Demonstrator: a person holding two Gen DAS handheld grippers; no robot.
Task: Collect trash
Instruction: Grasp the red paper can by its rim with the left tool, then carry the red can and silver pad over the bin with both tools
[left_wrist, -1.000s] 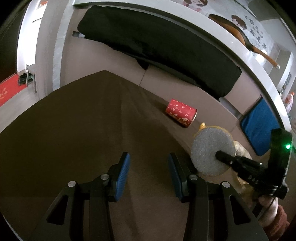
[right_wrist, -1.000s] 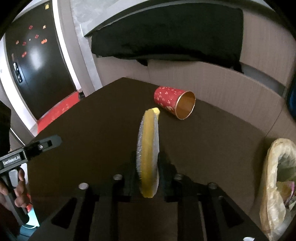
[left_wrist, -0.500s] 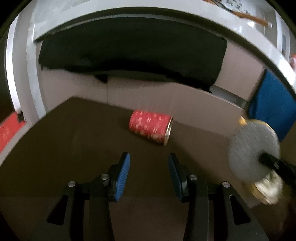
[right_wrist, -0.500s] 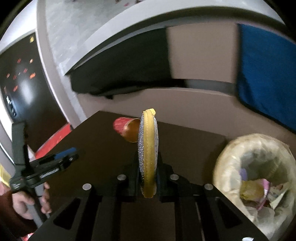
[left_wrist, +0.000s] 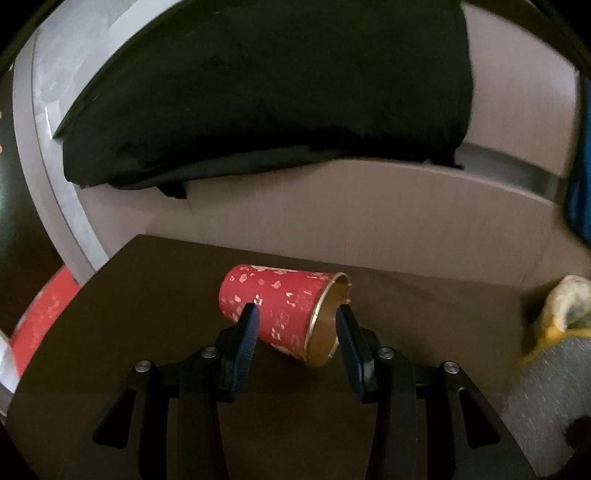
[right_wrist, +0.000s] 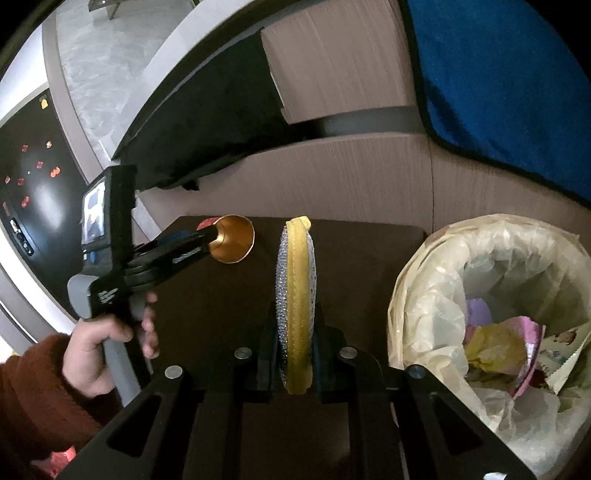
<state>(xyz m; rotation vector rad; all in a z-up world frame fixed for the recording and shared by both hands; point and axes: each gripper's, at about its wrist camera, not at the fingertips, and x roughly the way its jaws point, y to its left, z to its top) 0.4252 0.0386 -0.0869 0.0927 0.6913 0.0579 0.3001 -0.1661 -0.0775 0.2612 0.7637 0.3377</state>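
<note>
Two fingers (left_wrist: 248, 334) astride red cup (left_wrist: 280, 306)

You see a glossy red paper cup (left_wrist: 284, 306) with a shiny gold lining, a rough, glittery scouring pad (right_wrist: 295, 291), and a crinkled plastic bin liner (right_wrist: 436, 280).

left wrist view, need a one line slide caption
Open left tool straddling a tipped-over red paper cup on the dark table, right tool's round scouring pad at frame edge.

One cup (left_wrist: 284, 306), one scrubber (right_wrist: 295, 314), one bin (right_wrist: 491, 332).
</note>
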